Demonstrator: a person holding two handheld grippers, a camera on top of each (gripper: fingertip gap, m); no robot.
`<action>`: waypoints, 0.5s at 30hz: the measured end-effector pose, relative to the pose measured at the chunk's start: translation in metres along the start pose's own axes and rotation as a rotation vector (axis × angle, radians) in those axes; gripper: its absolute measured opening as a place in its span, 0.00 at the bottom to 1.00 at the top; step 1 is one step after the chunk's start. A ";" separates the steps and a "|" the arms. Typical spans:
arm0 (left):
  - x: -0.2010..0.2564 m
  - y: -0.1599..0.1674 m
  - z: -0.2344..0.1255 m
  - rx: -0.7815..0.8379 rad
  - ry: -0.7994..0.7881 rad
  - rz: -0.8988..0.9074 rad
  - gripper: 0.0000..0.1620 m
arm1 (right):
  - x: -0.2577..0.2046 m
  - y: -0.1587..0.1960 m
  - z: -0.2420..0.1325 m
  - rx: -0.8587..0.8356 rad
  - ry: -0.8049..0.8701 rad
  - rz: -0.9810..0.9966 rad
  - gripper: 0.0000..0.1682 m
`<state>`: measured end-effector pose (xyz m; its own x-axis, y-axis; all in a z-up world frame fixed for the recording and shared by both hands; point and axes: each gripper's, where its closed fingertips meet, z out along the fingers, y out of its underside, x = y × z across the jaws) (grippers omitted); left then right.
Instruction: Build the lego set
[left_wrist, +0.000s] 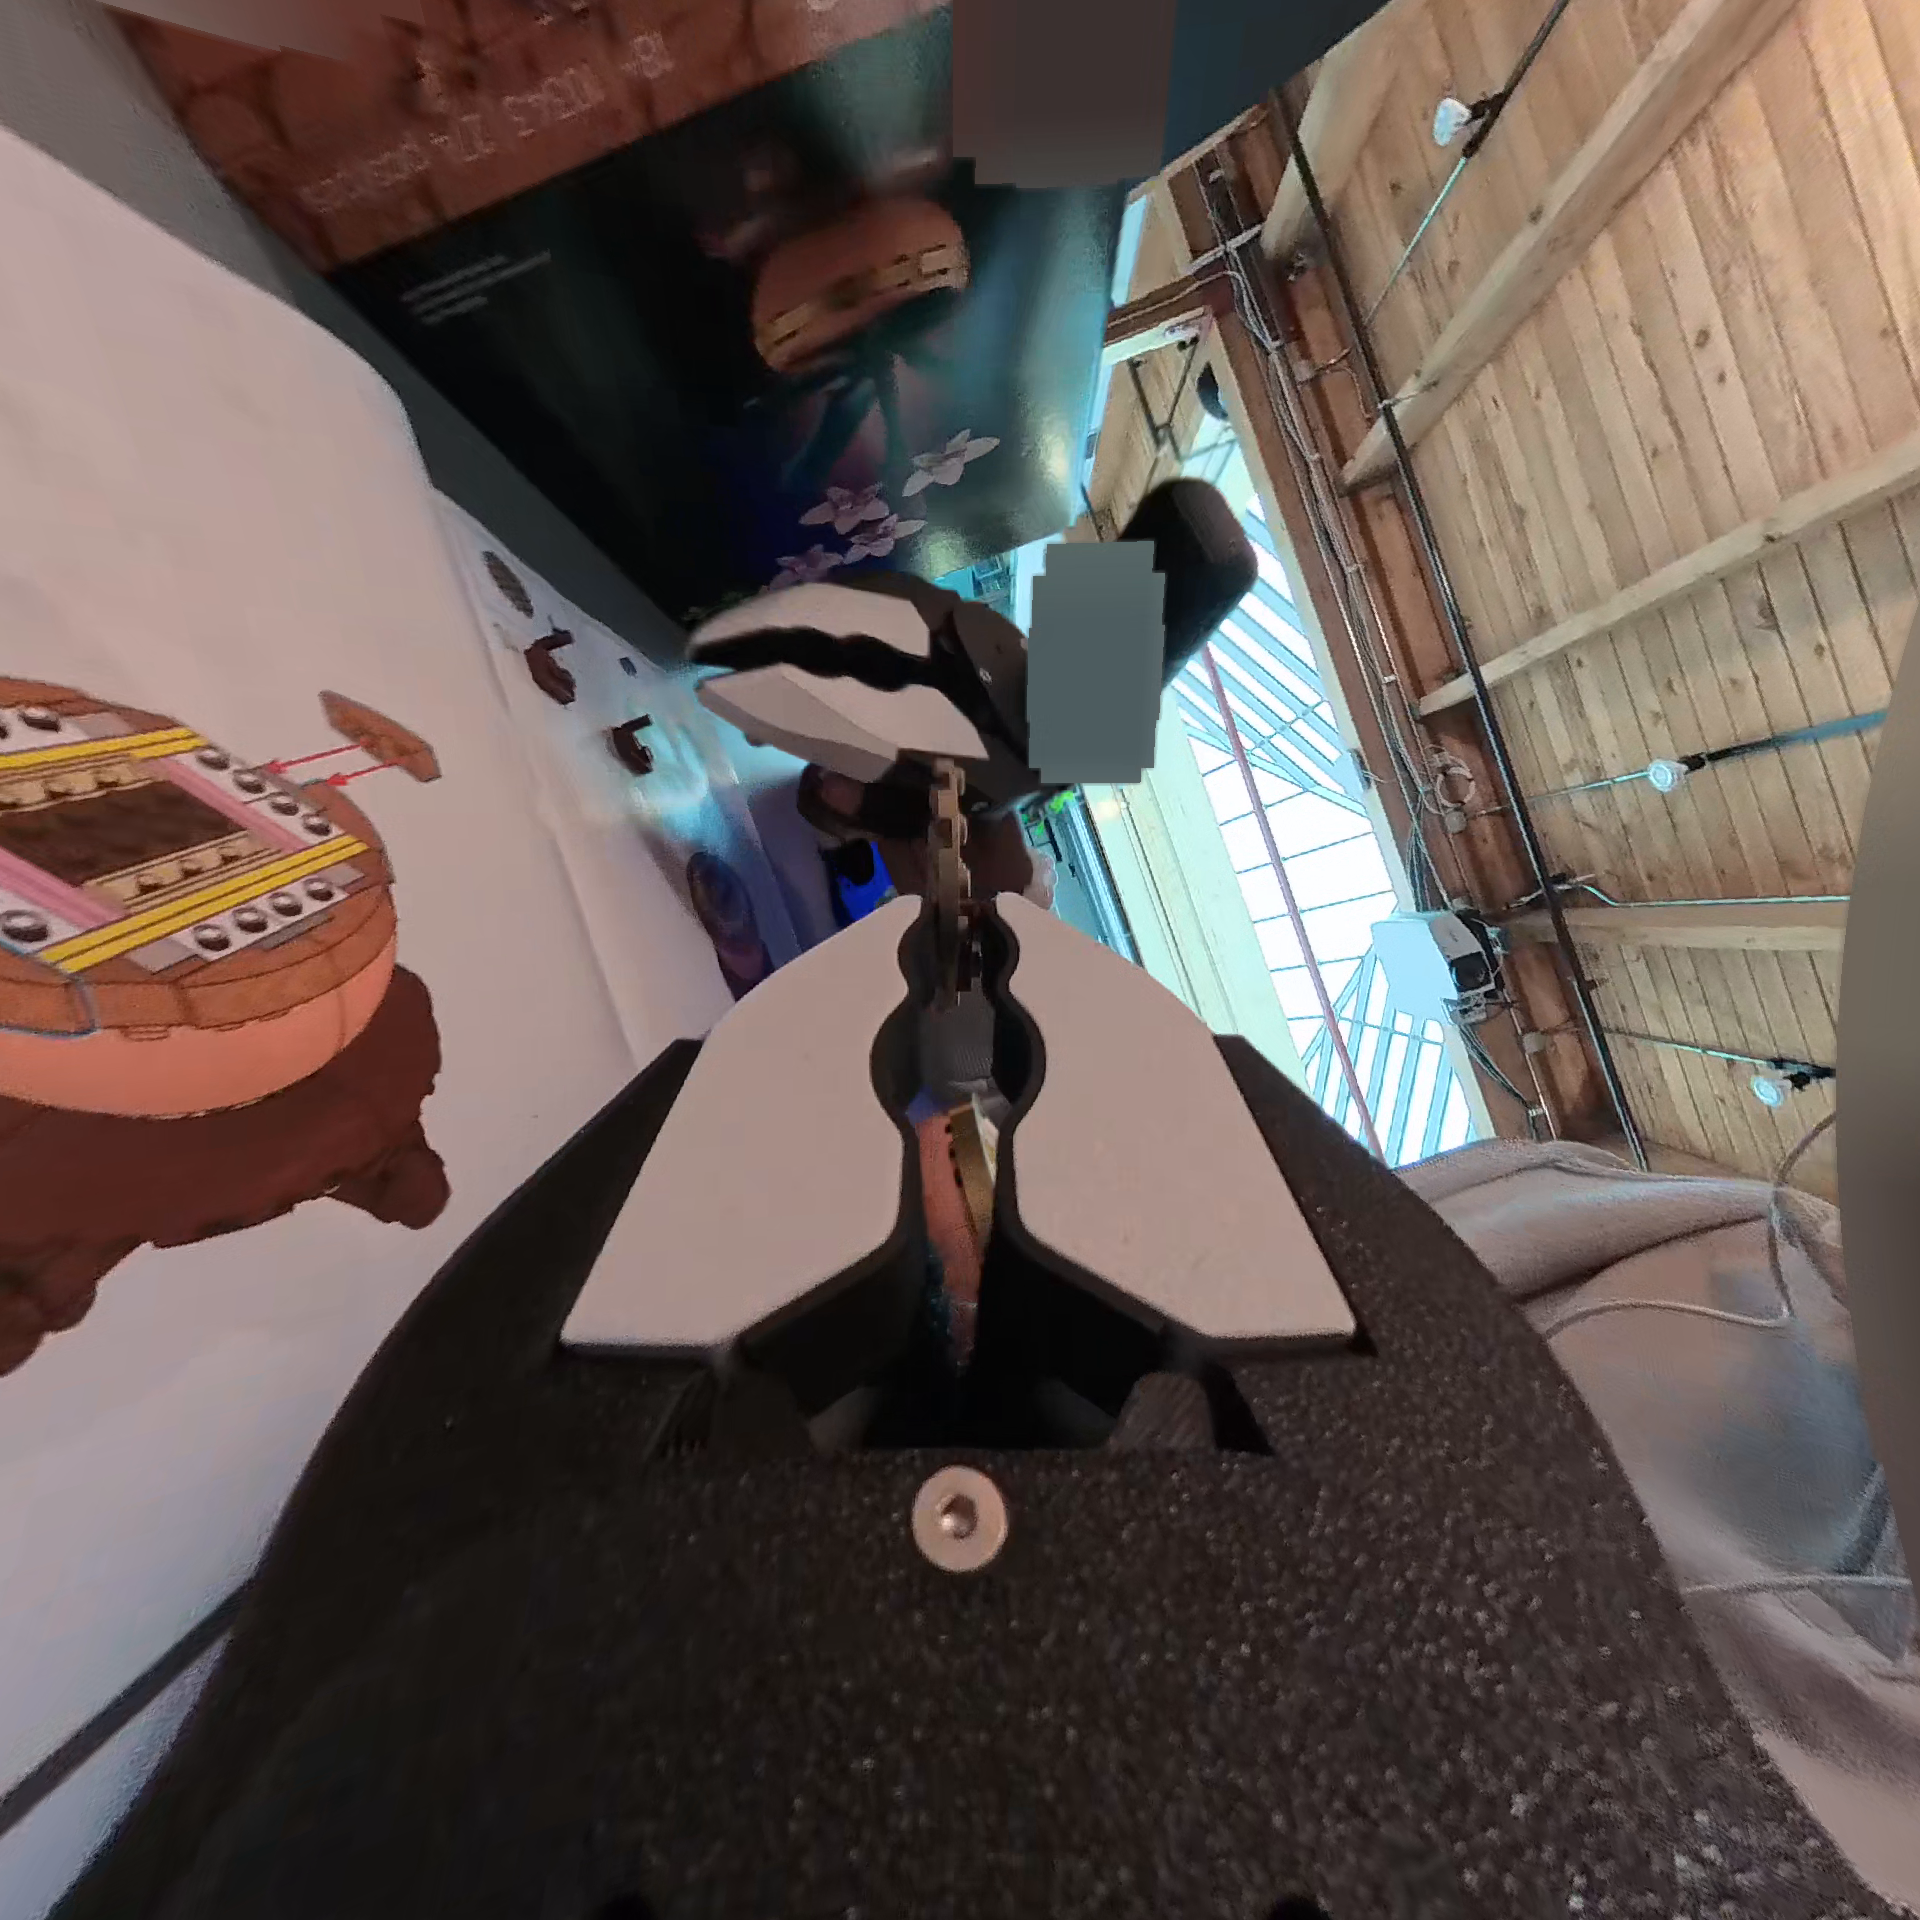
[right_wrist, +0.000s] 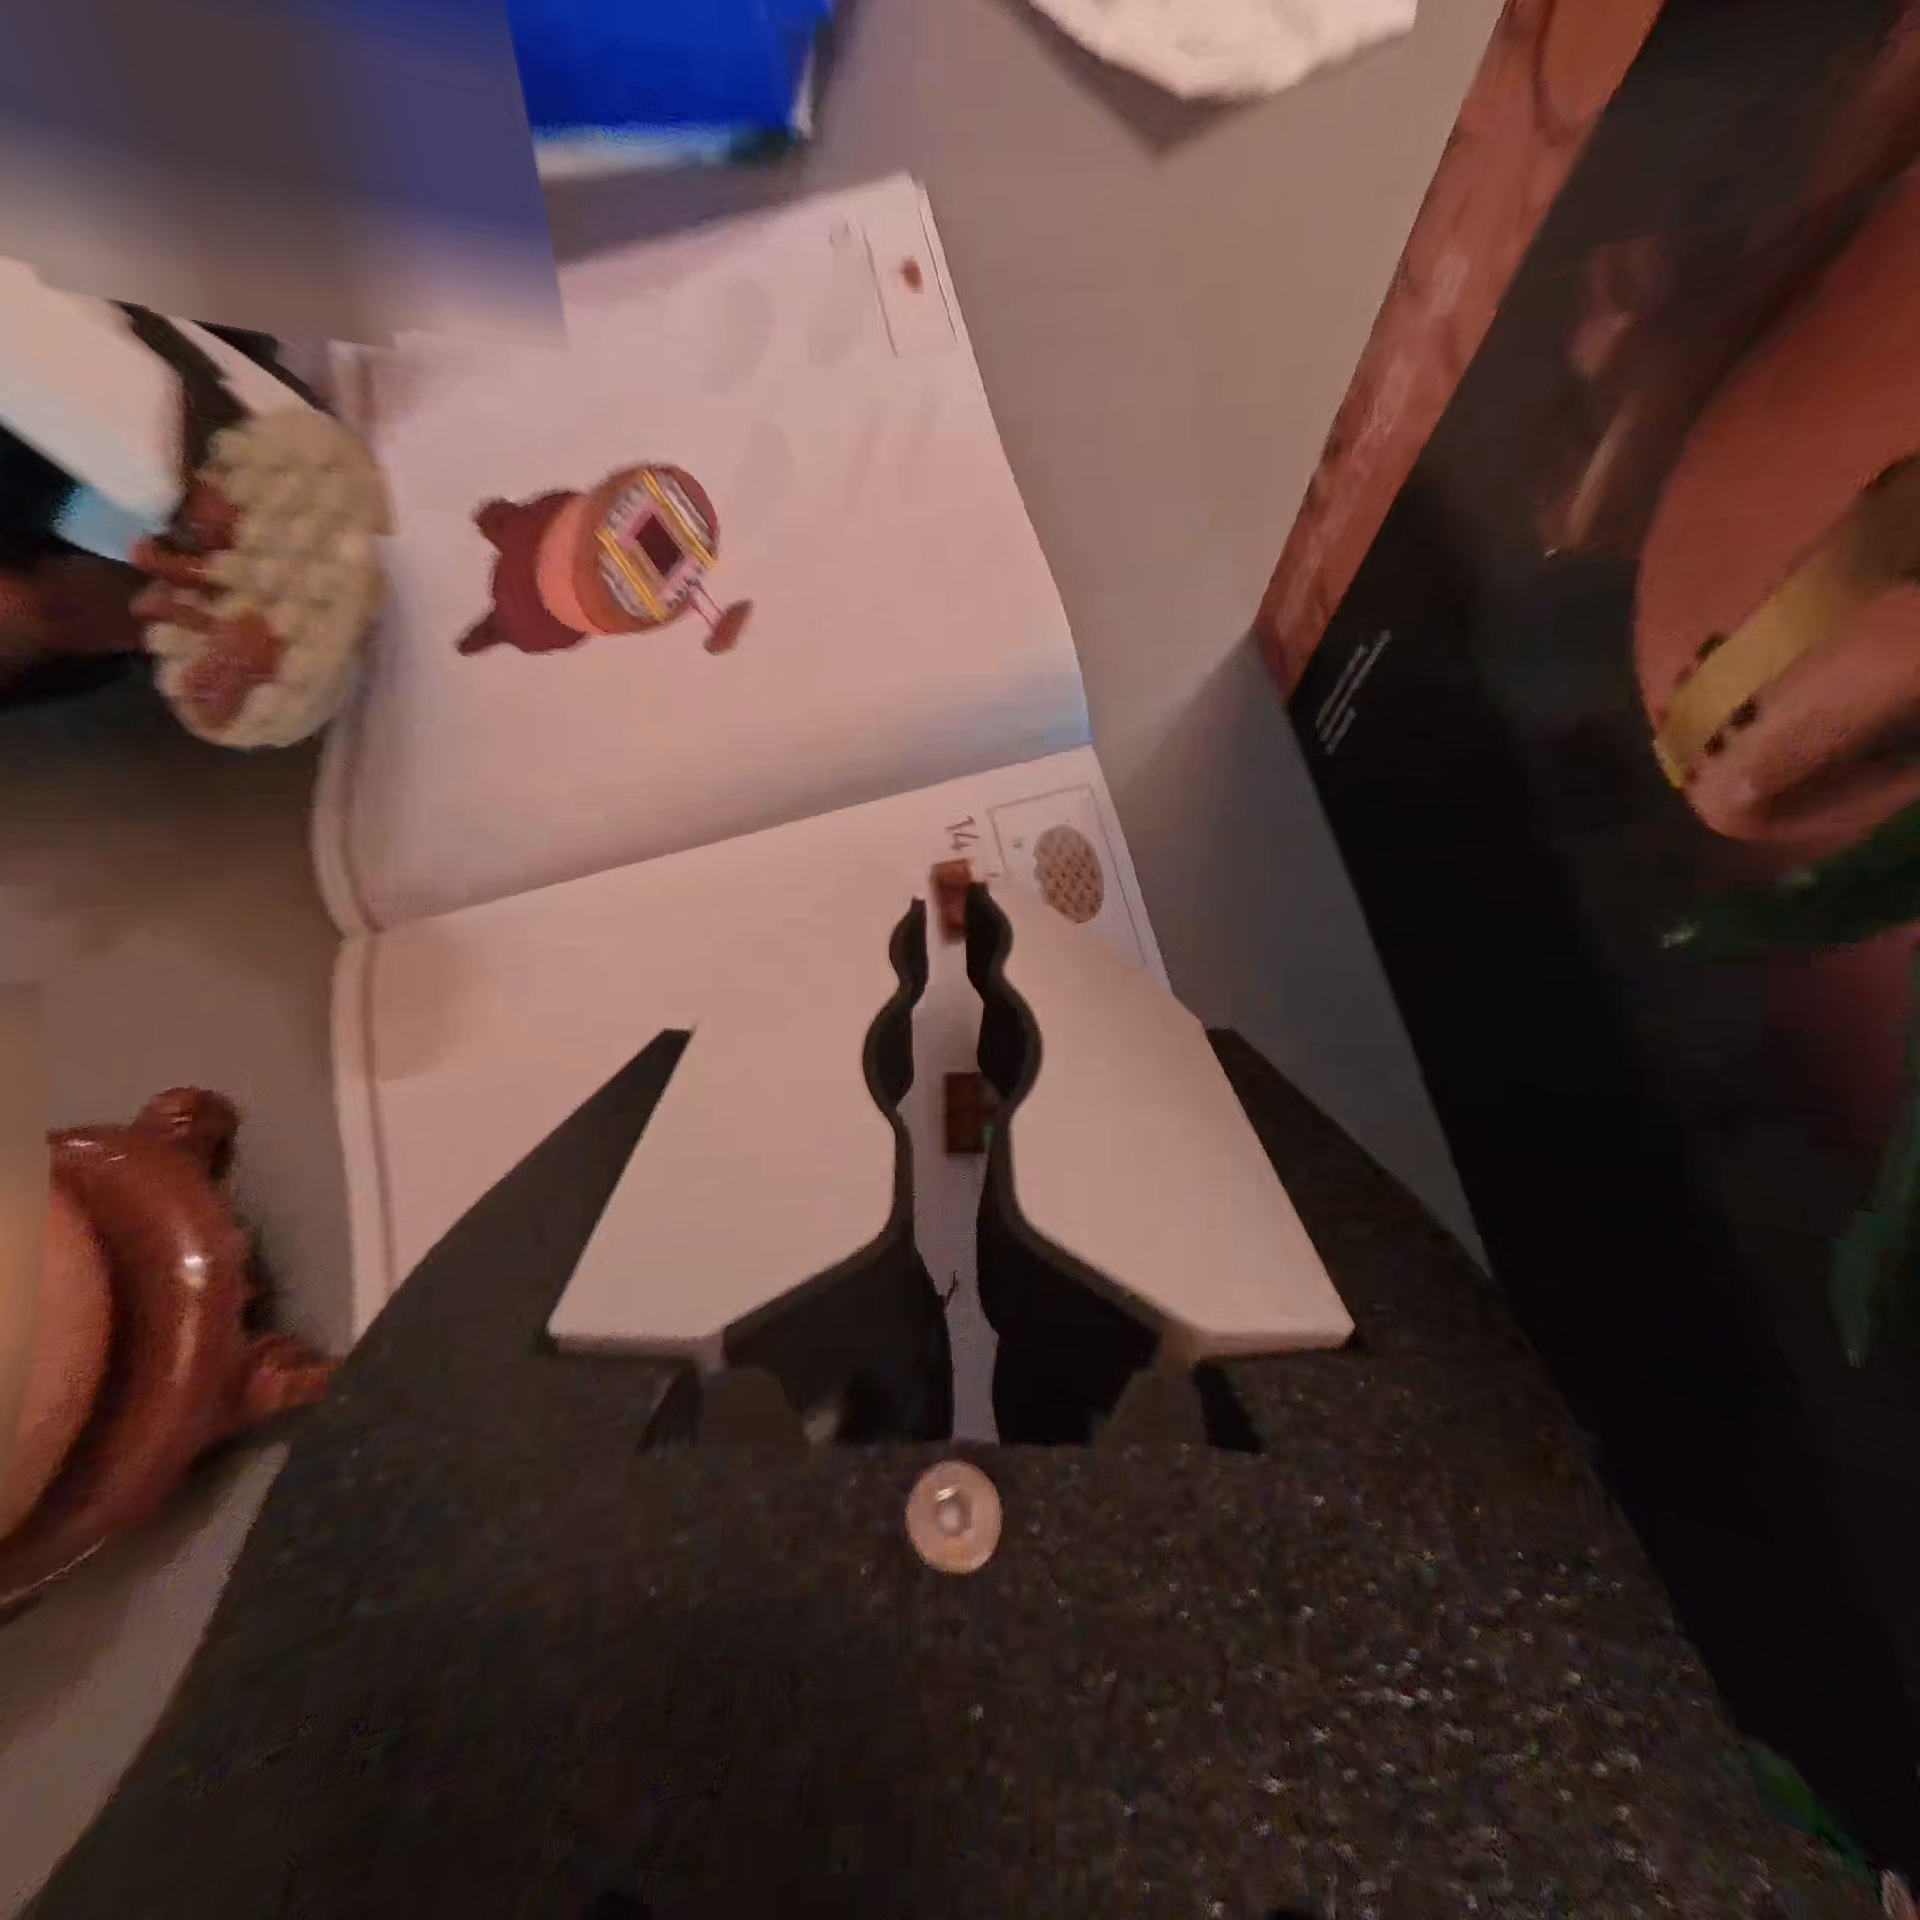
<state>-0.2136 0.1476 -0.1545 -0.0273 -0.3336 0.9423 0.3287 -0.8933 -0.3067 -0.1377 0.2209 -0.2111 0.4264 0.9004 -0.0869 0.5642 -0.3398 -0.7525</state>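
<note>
My left gripper (left_wrist: 961, 914) is shut on a round tan lego plate assembly (left_wrist: 951, 862), seen edge-on, with brown pieces on it. It also shows in the right wrist view (right_wrist: 270, 582) at the far left, held in the air. My right gripper (right_wrist: 943, 909) hovers over the open instruction booklet (right_wrist: 675, 831) with its jaws a narrow gap apart and nothing between them. Two small brown bricks lie on the page under it, one at the fingertips (right_wrist: 948, 883) and one seen through the gap (right_wrist: 964, 1112). The right gripper also shows in the left wrist view (left_wrist: 717, 670).
The set's dark box (right_wrist: 1558, 727) stands upright along the right of the booklet. A brown lego base (right_wrist: 166, 1247) sits at the lower left on the grey table (right_wrist: 1091, 416). A blue object (right_wrist: 665, 73) and white crumpled material (right_wrist: 1216, 42) lie at the far edge. There is about 12 cm between the tips of the two grippers. The blue object (right_wrist: 665, 73) is about 25 cm from both grippers' fingertips.
</note>
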 end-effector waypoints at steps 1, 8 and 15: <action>-0.002 0.000 0.000 0.003 -0.004 -0.008 0.04 | 0.003 0.003 0.005 -0.037 0.002 0.003 0.05; -0.007 0.004 0.000 -0.004 -0.001 -0.028 0.04 | 0.008 0.009 0.018 -0.101 0.028 0.150 0.06; -0.006 0.003 0.000 -0.015 0.022 -0.034 0.04 | -0.017 0.010 0.024 -0.176 -0.179 -0.174 0.01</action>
<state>-0.2123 0.1469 -0.1608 -0.0591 -0.3090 0.9492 0.3129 -0.9087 -0.2763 -0.1565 0.2086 -0.2330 0.1896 0.9775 -0.0921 0.7385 -0.2038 -0.6427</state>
